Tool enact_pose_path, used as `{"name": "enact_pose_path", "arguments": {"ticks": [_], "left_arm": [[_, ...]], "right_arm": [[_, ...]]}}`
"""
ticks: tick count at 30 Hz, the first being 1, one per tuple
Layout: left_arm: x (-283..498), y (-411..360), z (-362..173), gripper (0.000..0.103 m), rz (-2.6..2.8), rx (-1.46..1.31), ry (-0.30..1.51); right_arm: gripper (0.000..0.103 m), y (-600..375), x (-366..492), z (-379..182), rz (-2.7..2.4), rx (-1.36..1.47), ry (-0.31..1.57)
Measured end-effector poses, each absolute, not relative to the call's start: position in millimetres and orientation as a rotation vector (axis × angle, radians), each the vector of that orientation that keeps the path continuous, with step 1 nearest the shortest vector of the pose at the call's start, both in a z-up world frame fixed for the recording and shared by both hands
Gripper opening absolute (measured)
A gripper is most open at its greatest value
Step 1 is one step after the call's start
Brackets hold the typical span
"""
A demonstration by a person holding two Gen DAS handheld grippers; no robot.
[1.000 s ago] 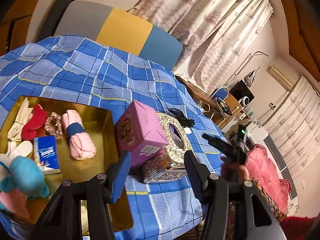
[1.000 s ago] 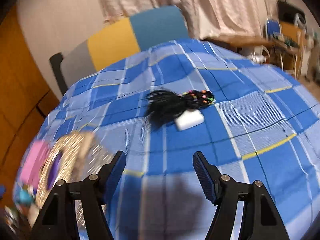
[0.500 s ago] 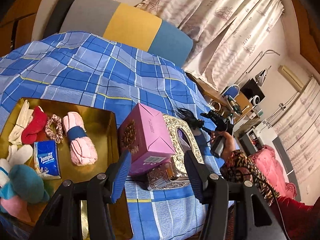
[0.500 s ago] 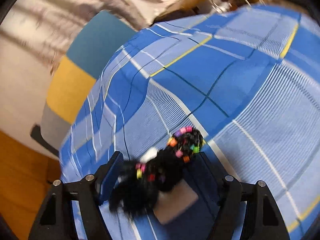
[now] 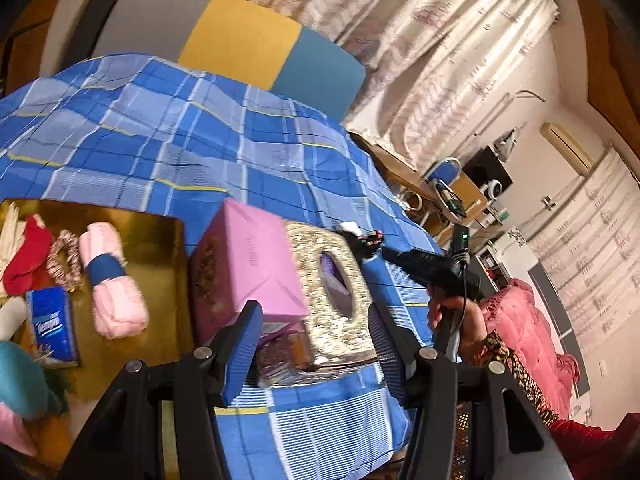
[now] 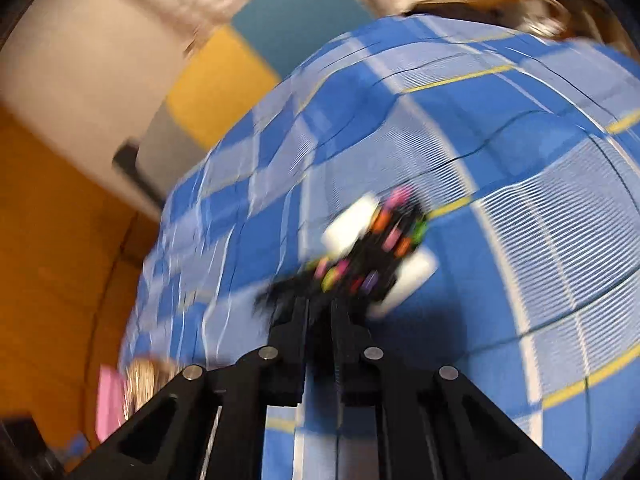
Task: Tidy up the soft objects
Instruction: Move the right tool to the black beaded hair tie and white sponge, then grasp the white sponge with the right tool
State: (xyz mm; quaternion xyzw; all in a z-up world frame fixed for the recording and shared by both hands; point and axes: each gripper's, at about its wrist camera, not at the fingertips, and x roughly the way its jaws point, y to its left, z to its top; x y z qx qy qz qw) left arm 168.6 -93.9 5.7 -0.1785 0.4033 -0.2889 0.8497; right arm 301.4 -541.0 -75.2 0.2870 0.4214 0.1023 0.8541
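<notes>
1. Our right gripper has its jaws pinched tight on the black beaded tassel, far out on the blue checked cloth beside a white block.
2. Our left gripper hovers wide open, empty, near the pink box.
3. Gold tray holds the pink roll.

A lived-in home room, shown by long patterned curtains, a blue checked cloth spread over the tabletop, a wall air conditioner (high up), a padded chair, a cluttered desk
</notes>
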Motion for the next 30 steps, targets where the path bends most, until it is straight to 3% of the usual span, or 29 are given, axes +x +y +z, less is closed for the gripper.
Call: {"name": "enact_pose_path", "arguments": {"ticks": [2,4,5,7,9,14,15,16,17,19,24,26,28,30], "left_arm": [[165.7,-99.7,14.2,0.055,-0.629,-0.364,0.831],[162.5,-102.8,20.9,0.055,-0.633,-0.343,0.809],[160.8,-104.2,24.5,0.055,-0.631,-0.327,0.795],[161.4,-106.0,26.3,0.055,-0.632,-0.321,0.793],[161.7,-109.0,27.1,0.055,-0.640,-0.328,0.800],[161.2,-112.2,30.9,0.055,-0.630,-0.318,0.803],[161.6,-113.0,31.5,0.055,-0.627,-0.311,0.805],[162.1,-113.6,31.9,0.055,-0.624,-0.304,0.806],[162.4,-114.1,32.5,0.055,-0.627,-0.298,0.803],[162.8,-114.8,33.0,0.055,-0.630,-0.294,0.799],[167.7,-122.6,26.4,0.055,-0.662,-0.324,0.813],[168.7,-129.2,22.8,0.055,-0.678,-0.334,0.830],[167.7,-137.2,19.6,0.055,-0.699,-0.333,0.847],[164.1,-142.6,19.4,0.055,-0.706,-0.316,0.848]], "right_arm": [[0.016,-525.2,296.3,-75.2,0.260,0.559,0.955],[0.035,-521.8,290.9,-65.2,0.232,0.490,0.914],[0.039,-525.9,290.2,-58.0,0.198,0.464,0.859],[0.063,-540.7,299.5,-49.2,0.097,0.454,0.776],[0.075,-556.6,326.7,-56.5,-0.054,0.504,0.824],[0.075,-568.8,377.6,-96.1,-0.160,0.643,0.935],[0.068,-569.2,380.9,-100.9,-0.166,0.645,0.944],[0.046,-566.3,382.7,-105.0,-0.153,0.629,0.955],[0.040,-565.7,381.0,-105.3,-0.143,0.608,0.957],[0.038,-561.2,368.1,-97.8,-0.116,0.559,0.937],[0.037,-564.3,296.7,-77.7,-0.083,0.524,0.969],[0.041,-564.9,273.6,-83.6,-0.064,0.500,1.030],[0.054,-567.5,256.7,-90.1,-0.116,0.434,1.109],[0.059,-572.9,246.2,-81.4,-0.218,0.358,1.050]]}}
